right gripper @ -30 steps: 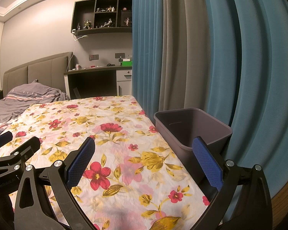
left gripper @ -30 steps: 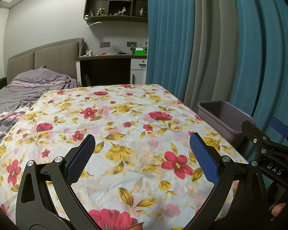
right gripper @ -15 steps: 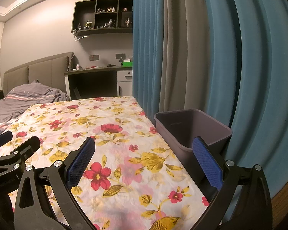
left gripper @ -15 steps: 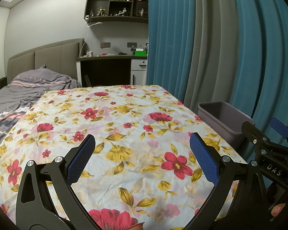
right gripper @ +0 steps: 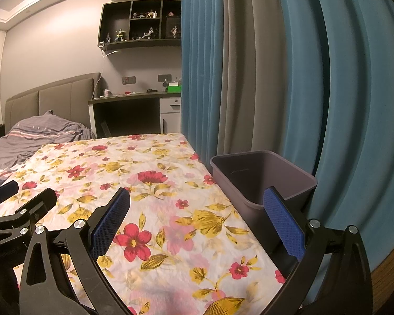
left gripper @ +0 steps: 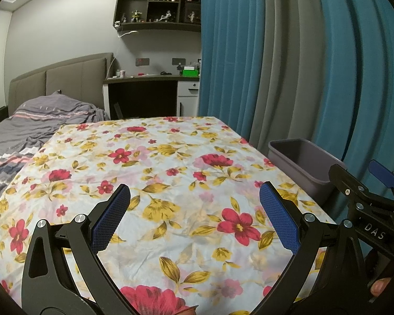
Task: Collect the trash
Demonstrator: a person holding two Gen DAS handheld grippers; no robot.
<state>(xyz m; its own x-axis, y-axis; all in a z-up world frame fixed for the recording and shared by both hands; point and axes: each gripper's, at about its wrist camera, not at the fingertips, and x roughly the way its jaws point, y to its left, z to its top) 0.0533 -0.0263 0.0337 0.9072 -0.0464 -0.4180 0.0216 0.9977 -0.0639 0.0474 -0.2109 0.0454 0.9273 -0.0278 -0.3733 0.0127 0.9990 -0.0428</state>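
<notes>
A table under a floral cloth (left gripper: 170, 162) fills both views; I see no trash on it. A grey plastic bin (left gripper: 299, 160) stands at the table's right edge, against the curtain; it also shows in the right wrist view (right gripper: 262, 178), and what I see of its inside is empty. My left gripper (left gripper: 194, 210) is open and empty above the near part of the table. My right gripper (right gripper: 197, 212) is open and empty, its right finger in front of the bin's near corner. Each gripper shows at the edge of the other's view.
Blue and grey curtains (left gripper: 289, 65) hang along the right side. A bed with a grey blanket (left gripper: 34, 120) lies to the left beyond the table. A dark desk (left gripper: 144, 94) and wall shelves (left gripper: 160, 8) stand at the far wall.
</notes>
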